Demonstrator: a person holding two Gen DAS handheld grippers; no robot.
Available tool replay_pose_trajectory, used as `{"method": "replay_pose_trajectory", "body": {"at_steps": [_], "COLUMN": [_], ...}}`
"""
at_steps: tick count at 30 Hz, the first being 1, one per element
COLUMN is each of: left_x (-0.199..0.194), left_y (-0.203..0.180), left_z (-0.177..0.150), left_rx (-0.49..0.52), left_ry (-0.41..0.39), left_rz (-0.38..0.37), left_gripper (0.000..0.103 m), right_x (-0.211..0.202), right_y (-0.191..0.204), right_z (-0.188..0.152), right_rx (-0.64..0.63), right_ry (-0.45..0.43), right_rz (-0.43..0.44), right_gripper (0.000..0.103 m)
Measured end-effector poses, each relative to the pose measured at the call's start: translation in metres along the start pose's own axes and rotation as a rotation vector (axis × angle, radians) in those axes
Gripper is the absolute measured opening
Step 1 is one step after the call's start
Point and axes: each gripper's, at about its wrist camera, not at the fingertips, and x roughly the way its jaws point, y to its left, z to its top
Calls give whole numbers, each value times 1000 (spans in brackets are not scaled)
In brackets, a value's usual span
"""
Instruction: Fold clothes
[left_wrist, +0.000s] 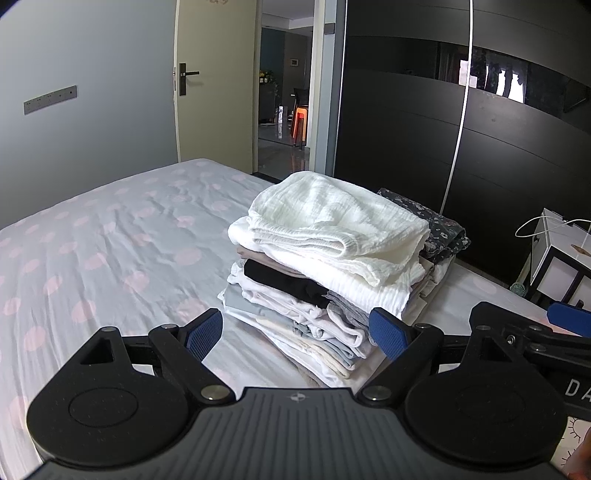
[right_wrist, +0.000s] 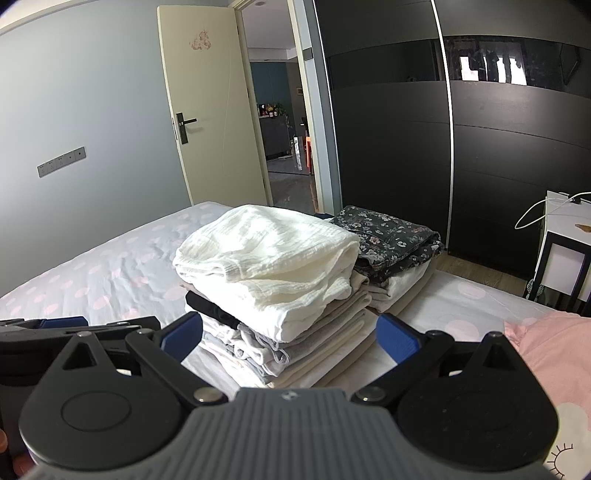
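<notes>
A stack of folded clothes (left_wrist: 317, 280) stands on the bed, topped by a white crinkled garment (left_wrist: 332, 221) (right_wrist: 266, 254). Behind it lies a second, lower pile with a dark floral garment (right_wrist: 391, 236) (left_wrist: 439, 225) on top. My left gripper (left_wrist: 295, 334) is open just in front of the stack's near corner, with nothing between its blue pads. My right gripper (right_wrist: 291, 338) is open too, level with the lower layers of the same stack and holding nothing. Each gripper shows at the edge of the other's view.
The bed sheet (left_wrist: 110, 243) is grey-white with pink dots and spreads wide to the left. A pink cloth (right_wrist: 554, 354) lies at the right. A black wardrobe (right_wrist: 388, 129) stands behind, a white bedside table (right_wrist: 565, 251) at right, an open door (right_wrist: 210, 118) beyond.
</notes>
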Motion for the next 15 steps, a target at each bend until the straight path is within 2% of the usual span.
{"method": "replay_pose_trajectory", "body": {"at_steps": [15], "left_x": [-1], "left_y": [1], "left_z": [-1], "left_rx": [-3], "left_ry": [5], "left_rz": [3], "left_gripper": [86], "right_x": [-1], "right_y": [2], "right_z": [-2], "right_rx": [3], "right_ry": [1], "right_rz": [4], "right_gripper": [101]}}
